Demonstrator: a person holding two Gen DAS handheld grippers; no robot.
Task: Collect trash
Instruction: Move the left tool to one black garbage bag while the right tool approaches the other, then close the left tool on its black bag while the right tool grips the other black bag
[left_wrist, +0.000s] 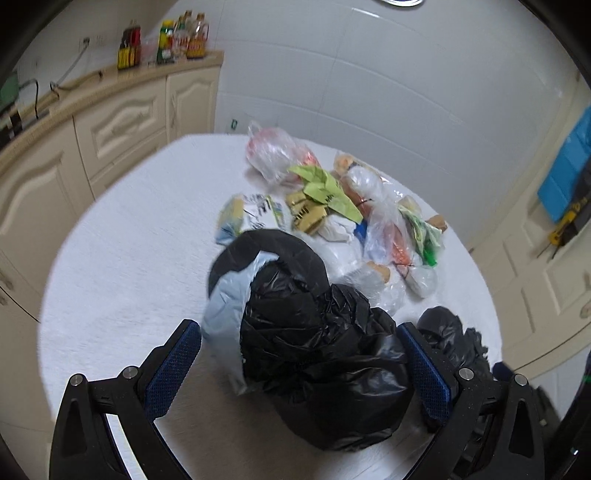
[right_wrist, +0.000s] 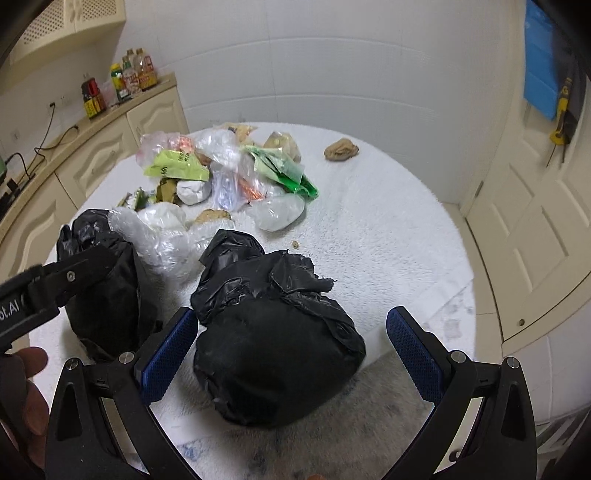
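A pile of trash (left_wrist: 332, 199) lies on a round white table (left_wrist: 129, 240): clear plastic bags, green wrappers, paper packs. It also shows in the right wrist view (right_wrist: 221, 173). My left gripper (left_wrist: 299, 354) is open around a black bin bag with a pale blue bag tucked against it (left_wrist: 317, 354). My right gripper (right_wrist: 291, 343) is open around a second knotted black bag (right_wrist: 273, 354). That bag also shows at the right of the left wrist view (left_wrist: 450, 336). The left gripper and its bag (right_wrist: 103, 280) show at the left of the right wrist view.
A crumpled brown scrap (right_wrist: 341, 149) lies alone at the table's far side. Cream cabinets with sauce bottles (left_wrist: 166, 40) stand at the left. A white door (right_wrist: 535, 221) with a blue hanging item (right_wrist: 541, 74) is at the right.
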